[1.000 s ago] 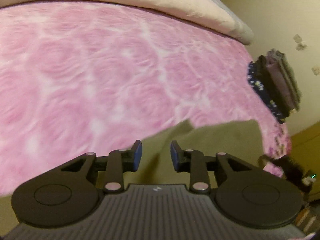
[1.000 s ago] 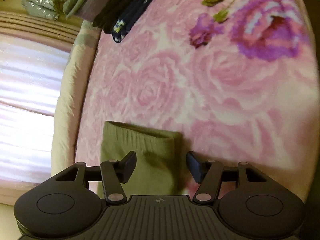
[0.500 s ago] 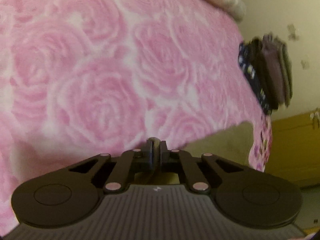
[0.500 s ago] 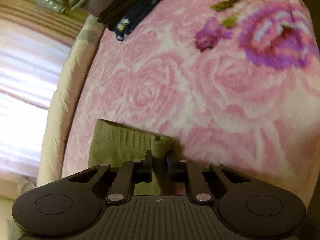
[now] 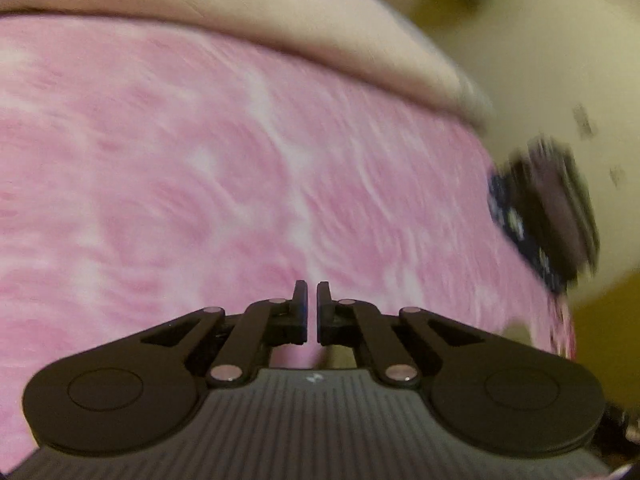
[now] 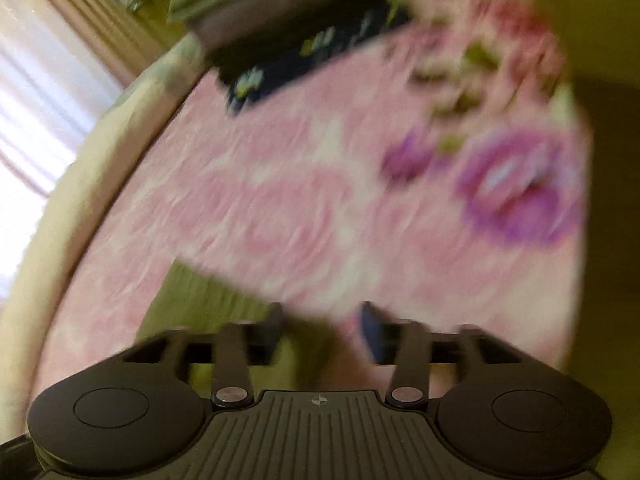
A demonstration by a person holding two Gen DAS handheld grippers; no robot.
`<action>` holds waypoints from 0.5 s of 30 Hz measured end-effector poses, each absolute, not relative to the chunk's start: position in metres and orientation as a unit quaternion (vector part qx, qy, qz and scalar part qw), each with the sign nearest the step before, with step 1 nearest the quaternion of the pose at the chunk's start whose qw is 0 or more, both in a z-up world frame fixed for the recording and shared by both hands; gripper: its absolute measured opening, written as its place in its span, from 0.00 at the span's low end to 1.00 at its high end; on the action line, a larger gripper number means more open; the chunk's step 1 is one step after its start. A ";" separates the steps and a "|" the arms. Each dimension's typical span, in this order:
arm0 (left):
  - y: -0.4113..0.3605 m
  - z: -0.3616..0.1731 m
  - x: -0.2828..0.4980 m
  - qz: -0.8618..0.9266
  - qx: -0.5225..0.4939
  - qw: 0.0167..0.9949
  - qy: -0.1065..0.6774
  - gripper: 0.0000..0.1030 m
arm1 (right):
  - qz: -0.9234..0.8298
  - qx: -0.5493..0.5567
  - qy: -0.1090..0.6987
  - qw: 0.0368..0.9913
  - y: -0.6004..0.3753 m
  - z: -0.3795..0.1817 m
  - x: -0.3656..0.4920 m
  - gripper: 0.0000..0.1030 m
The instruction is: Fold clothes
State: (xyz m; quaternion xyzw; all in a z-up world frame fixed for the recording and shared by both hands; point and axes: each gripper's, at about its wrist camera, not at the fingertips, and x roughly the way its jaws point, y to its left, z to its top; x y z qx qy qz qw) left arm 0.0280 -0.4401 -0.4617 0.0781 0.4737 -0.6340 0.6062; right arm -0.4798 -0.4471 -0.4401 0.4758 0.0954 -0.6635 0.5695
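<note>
- Left hand-held gripper (image 5: 312, 306): I see its jaws drawn fully together with only a thin slit between the pads. Whether any cloth is pinched there I cannot tell; a sliver of olive fabric shows just under the finger bases, against the body of the tool.
- Right hand-held gripper (image 6: 322, 322): its jaws are opening and stand well apart, with nothing pressed between the pads.
- On my right-wrist view, the olive-green garment (image 6: 200, 304) lies on the pink rose-patterned blanket (image 6: 280, 208) of the bed, below and left of the right hand-held gripper. Its near corner runs under the left finger, while the right finger is over bare blanket.
- That garment's far edge is straight and runs from upper left down toward the gap between the fingers. Its long axis I cannot judge, since the tool body hides most of it and the view is blurred.
- A stack of folded clothes (image 6: 288, 28) sits at the far end of the bed, well apart from the olive piece; in my left-wrist view the same stack (image 5: 548, 216) shows at the right edge of the blanket (image 5: 200, 180).
- A cream bolster (image 5: 240, 12) borders the blanket's far side.
</note>
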 end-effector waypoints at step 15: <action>-0.367 -0.478 0.024 -0.604 0.130 0.640 0.457 0.01 | -0.492 0.258 0.327 0.764 -0.496 -0.461 -0.361 0.39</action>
